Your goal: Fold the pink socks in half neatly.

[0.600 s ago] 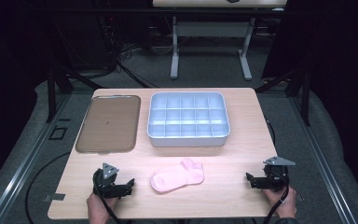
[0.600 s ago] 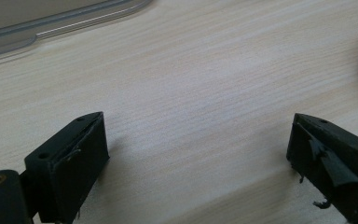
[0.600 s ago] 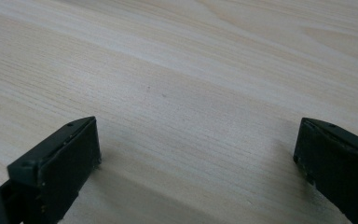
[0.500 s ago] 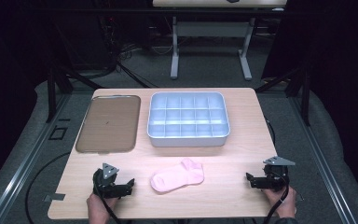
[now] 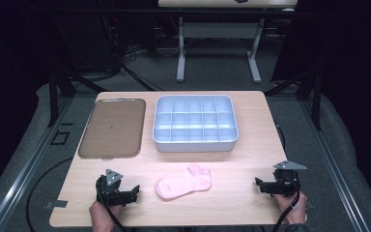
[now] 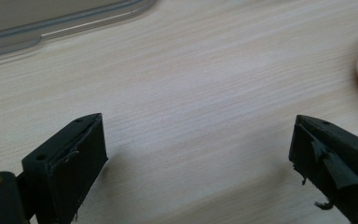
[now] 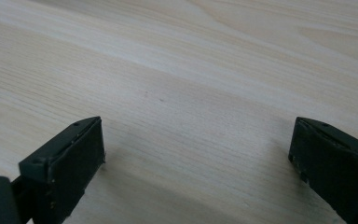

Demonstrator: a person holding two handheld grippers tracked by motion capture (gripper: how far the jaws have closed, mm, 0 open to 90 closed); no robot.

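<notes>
left gripper (image 5: 134, 192) sits at the lower left of the high view, resting low on the table (image 5: 251, 164), jaws spread wide with nothing between them; in the left gripper view bare wood lies between the 2 jaws, and a sliver of pink shows at the right edge. likely parked here at the near edge so the sock is 1 short reach away. upper left: flat brown tray (image 5: 112, 128), empty, set back out of the working strip. centre, lower half of frame: pink sock (image 5: 184, 182), lying flat and loose, cuff end toward the upper right, toe toward the lower left, soft, slightly rumpled, touched by neither gripper. just above it the pale divided bin (image 5: 194, 124), compartments empty, probably the destination. lower right: right gripper (image 5: 259, 184), jaws equally wide, holding nothing, resting over bare wood, well apart from the sock.
</notes>
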